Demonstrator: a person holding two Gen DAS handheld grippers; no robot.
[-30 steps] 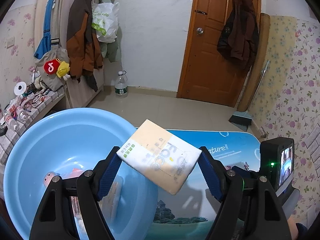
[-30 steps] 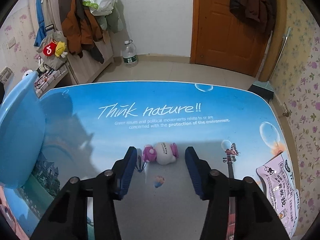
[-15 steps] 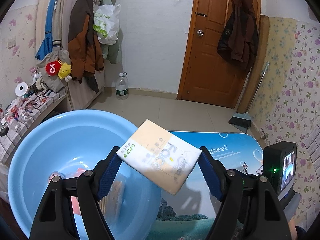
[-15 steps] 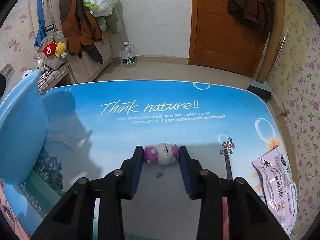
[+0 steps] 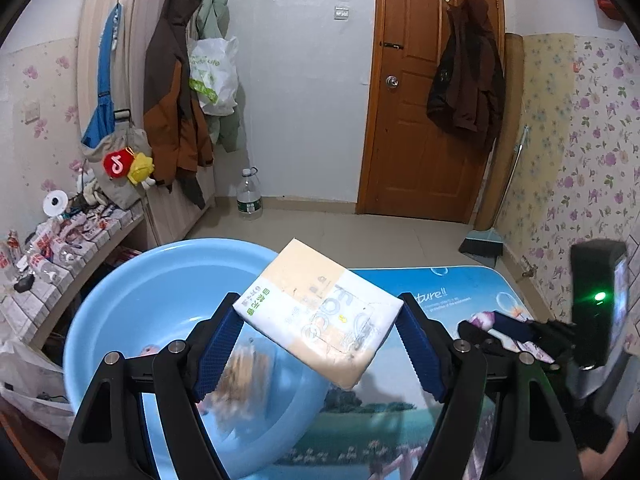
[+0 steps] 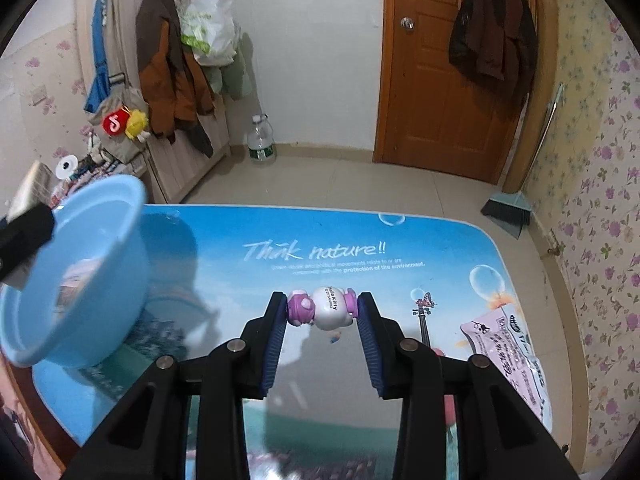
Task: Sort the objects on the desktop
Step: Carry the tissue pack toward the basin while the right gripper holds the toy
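On the left, your left tongs (image 5: 320, 334) tilt down over the blue basin (image 5: 160, 280), held wide and clamped on a wrapped tissue pack (image 5: 318, 312), which sits skewed between the blue pads (image 5: 218, 354), one corner pointing away toward the door. The pack hangs above the basin's right rim, off the desk (image 5: 460, 292). Inside the basin you can make out a small pink thing near the left pad, but the rest is a blur behind the tongs, and the basin's near edge is cut off by the frame.

On the right, your right tongs (image 6: 322, 312) point steeply down at the middle of the desk and hold a small white-and-purple Hello Kitty toy (image 6: 322, 308) crosswise, a pad on each purple end, clear of the surface. In the left wrist view this toy is mostly hidden behind the right tongs' body. A pink printed packet (image 6: 508, 352) lies at the desk's right edge, its near end running out of view. The far-left corner of the right wrist view shows only a black, blurred piece of the left tongs.
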